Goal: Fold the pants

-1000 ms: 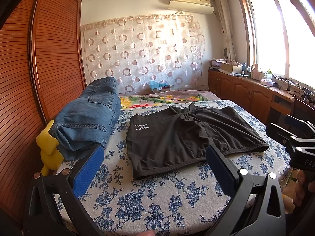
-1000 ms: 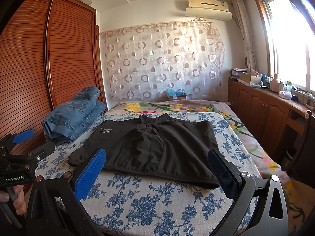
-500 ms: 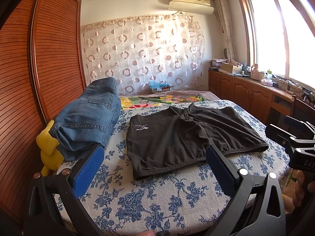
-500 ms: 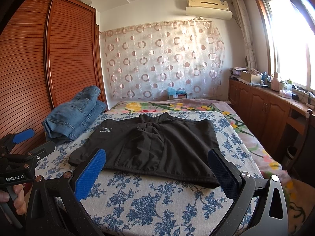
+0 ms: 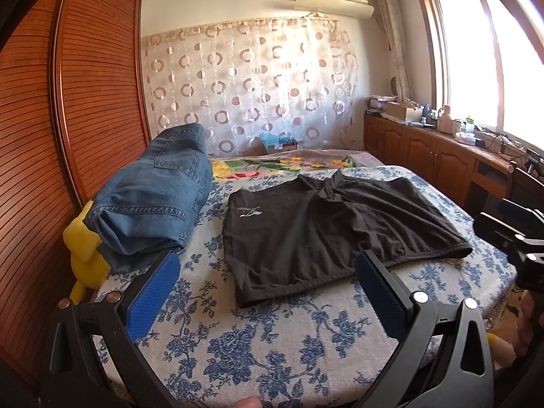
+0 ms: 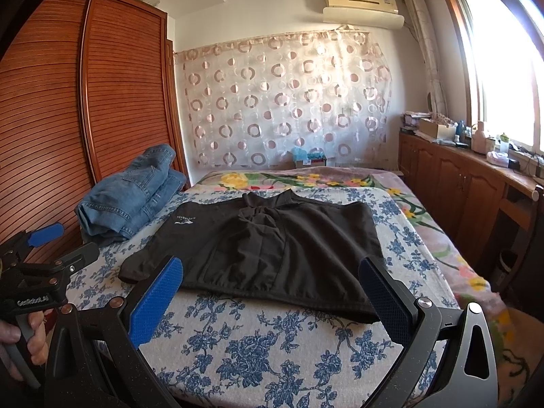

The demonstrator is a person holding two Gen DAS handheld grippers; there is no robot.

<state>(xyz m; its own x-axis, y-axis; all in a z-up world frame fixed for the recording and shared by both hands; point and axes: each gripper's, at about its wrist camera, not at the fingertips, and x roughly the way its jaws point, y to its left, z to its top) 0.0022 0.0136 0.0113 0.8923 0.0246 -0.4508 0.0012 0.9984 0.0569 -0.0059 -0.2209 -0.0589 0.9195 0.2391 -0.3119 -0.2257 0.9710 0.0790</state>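
Note:
Black shorts (image 5: 326,224) with a small white logo lie spread flat on the blue-flowered bedspread (image 5: 258,336); they also show in the right wrist view (image 6: 272,248). My left gripper (image 5: 267,282) is open and empty, held above the near edge of the bed, short of the shorts' hem. My right gripper (image 6: 270,289) is open and empty, also short of the hem. Each gripper shows at the edge of the other's view: the right gripper in the left wrist view (image 5: 510,234), the left gripper in the right wrist view (image 6: 44,248).
Folded blue jeans (image 5: 153,200) are stacked at the bed's left side on a yellow plush toy (image 5: 81,255). A slatted wooden wardrobe (image 5: 85,102) stands on the left. Wooden cabinets (image 5: 425,153) with clutter run under the window on the right. A circle-patterned curtain (image 6: 289,102) hangs behind.

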